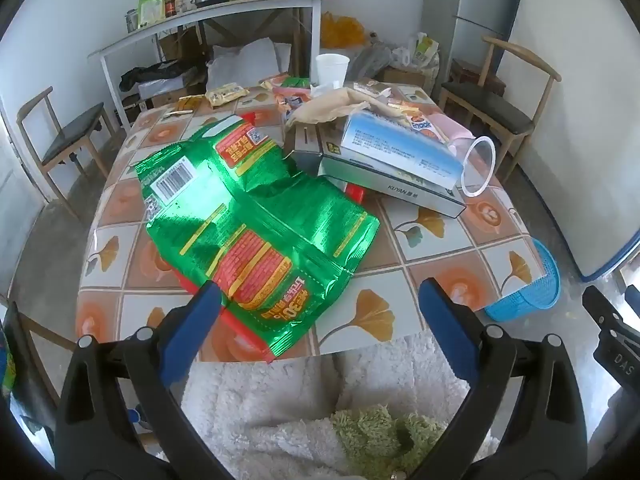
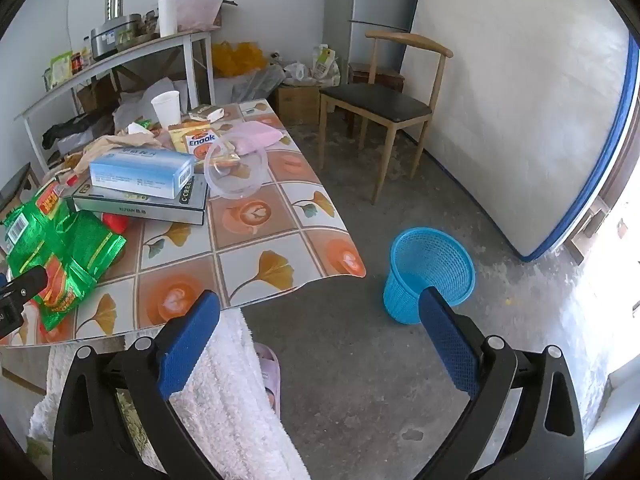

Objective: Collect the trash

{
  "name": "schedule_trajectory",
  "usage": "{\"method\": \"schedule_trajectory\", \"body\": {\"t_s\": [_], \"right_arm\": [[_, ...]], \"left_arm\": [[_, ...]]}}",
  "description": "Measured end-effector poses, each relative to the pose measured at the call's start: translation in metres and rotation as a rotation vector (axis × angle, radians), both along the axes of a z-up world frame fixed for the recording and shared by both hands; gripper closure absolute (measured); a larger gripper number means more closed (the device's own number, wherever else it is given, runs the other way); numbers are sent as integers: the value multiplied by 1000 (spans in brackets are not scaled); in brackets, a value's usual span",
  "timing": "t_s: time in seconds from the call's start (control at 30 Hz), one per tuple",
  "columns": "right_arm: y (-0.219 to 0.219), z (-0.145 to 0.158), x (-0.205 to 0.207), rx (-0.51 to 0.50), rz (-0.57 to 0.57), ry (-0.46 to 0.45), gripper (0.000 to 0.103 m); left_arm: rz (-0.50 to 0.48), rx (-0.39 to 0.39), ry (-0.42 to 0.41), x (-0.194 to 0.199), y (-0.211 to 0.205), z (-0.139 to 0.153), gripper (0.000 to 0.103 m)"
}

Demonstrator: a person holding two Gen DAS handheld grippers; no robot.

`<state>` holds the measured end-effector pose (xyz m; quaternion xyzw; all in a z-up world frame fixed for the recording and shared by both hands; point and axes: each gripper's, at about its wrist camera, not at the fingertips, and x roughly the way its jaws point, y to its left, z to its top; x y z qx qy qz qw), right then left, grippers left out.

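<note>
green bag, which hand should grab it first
Left. The left tool is open right over the near end of the green bag on the table. The right tool is open too, but off the table edge, facing the blue bin.

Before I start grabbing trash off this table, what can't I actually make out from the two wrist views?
- Red item: left wrist view, mostly under the green snack bag and the grey box; identity unclear.
- Blue basket: left wrist view, partly behind the table edge; right wrist view, the right gripper finger covers its rim. Contents not visible.
- Far wrappers: too small to read.
- Table's near-left part: cut off in the right wrist view.
</note>
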<state>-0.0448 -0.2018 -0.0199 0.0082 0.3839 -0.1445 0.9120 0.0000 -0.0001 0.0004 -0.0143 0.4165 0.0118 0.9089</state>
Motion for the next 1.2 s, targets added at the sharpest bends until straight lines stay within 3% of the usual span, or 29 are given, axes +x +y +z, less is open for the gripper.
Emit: {"method": "schedule_trajectory", "body": {"t_s": [1.2], "right_arm": [[6,-1,8,-11,10,10,6]], "left_arm": [[45,-1,40,5,14,-6,9]]}}
